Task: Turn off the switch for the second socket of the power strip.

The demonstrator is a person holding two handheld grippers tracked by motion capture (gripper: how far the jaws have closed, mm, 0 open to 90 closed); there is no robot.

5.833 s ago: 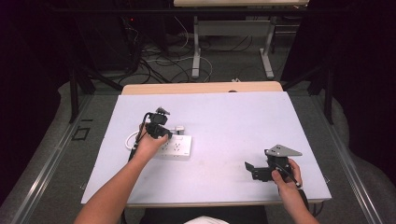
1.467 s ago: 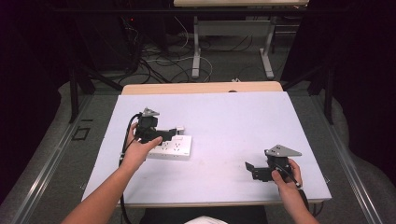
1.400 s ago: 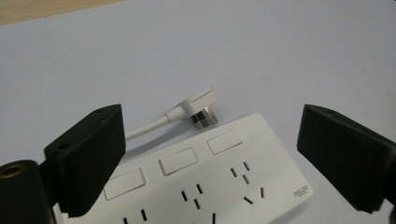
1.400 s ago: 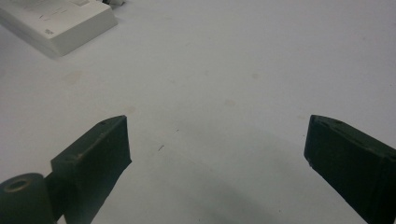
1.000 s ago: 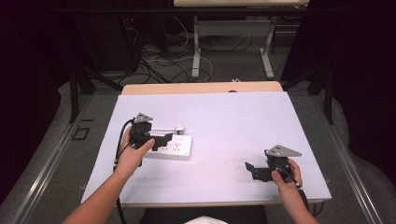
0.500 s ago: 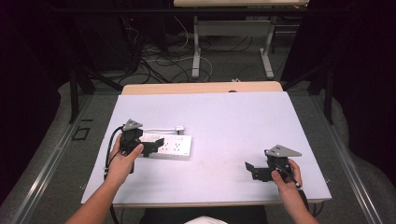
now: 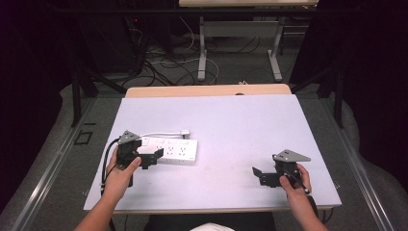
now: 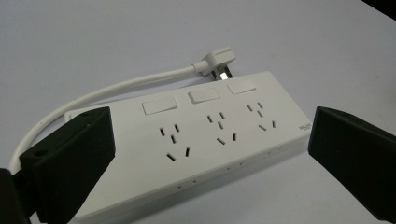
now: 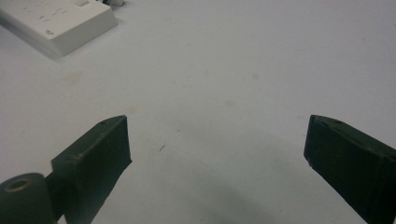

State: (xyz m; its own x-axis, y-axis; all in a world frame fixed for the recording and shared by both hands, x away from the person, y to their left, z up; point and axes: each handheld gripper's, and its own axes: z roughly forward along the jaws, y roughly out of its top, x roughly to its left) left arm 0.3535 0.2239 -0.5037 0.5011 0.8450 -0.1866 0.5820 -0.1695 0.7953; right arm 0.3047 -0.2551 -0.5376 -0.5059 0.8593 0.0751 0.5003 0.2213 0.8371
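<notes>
The white power strip (image 7: 169,150) lies flat on the table (image 7: 231,125) at about 9 o'clock from its centre, its cord (image 8: 107,91) looping round to a plug (image 8: 217,61) just behind it. The left gripper (image 7: 150,159) hovers at the strip's near-left end, jaws wide. At 4 o'clock, well apart, the right gripper (image 7: 258,175) sits wide, holding nothing.

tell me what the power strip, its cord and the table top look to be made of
Power strip: most likely hard white plastic with a smooth, slightly glossy face, judging by its crisp moulded edges and flush rocker switches. Cord: probably white rubbery or vinyl sheathing, since it bends in a soft curve to a moulded plug. Table top: a matte, pale, smooth sheet, perhaps laminate; it shows faint smudges.
</notes>
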